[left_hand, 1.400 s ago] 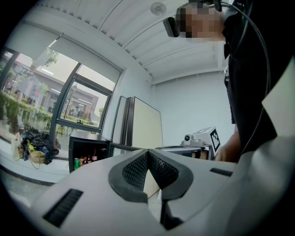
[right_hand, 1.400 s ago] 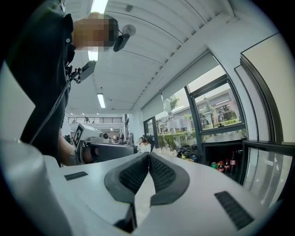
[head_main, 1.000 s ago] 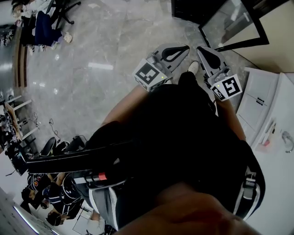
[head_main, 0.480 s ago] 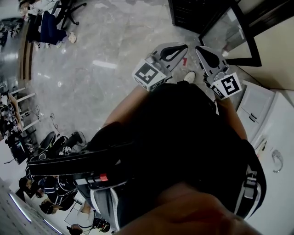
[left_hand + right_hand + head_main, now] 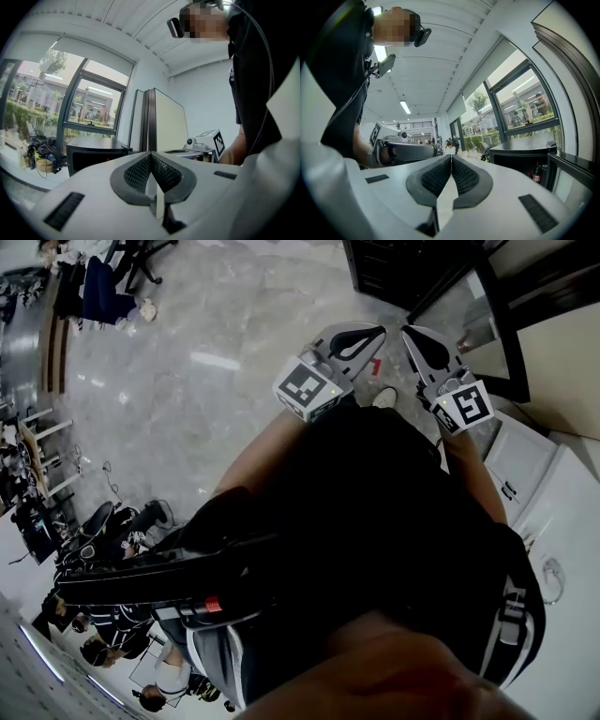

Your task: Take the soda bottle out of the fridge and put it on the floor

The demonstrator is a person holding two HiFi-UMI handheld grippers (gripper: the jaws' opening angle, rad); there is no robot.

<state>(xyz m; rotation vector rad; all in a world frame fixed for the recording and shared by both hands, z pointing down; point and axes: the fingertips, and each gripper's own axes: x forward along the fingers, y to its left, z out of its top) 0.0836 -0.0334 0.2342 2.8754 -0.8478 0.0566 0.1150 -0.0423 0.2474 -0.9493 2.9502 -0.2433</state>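
Note:
The black fridge (image 5: 398,268) stands low on the floor ahead of me, its glass door (image 5: 487,329) swung open to the right. In the right gripper view a dark soda bottle (image 5: 537,172) with a red label stands inside the fridge (image 5: 520,152). Both grippers are held up side by side in front of my chest, short of the fridge. My left gripper (image 5: 375,332) is shut with nothing in it, pads together (image 5: 151,155). My right gripper (image 5: 409,331) is also shut and empty (image 5: 451,157). The fridge shows dark in the left gripper view (image 5: 91,154).
Grey marble floor (image 5: 197,381) spreads between me and the fridge. A white cabinet (image 5: 525,460) and counter stand at my right. My shoe (image 5: 384,397) shows below the grippers. Chairs, tables and seated people (image 5: 94,296) fill the far left.
The head view has drifted a little toward the fridge. Both grippers stay shut and side by side, the right one slightly higher in the picture.

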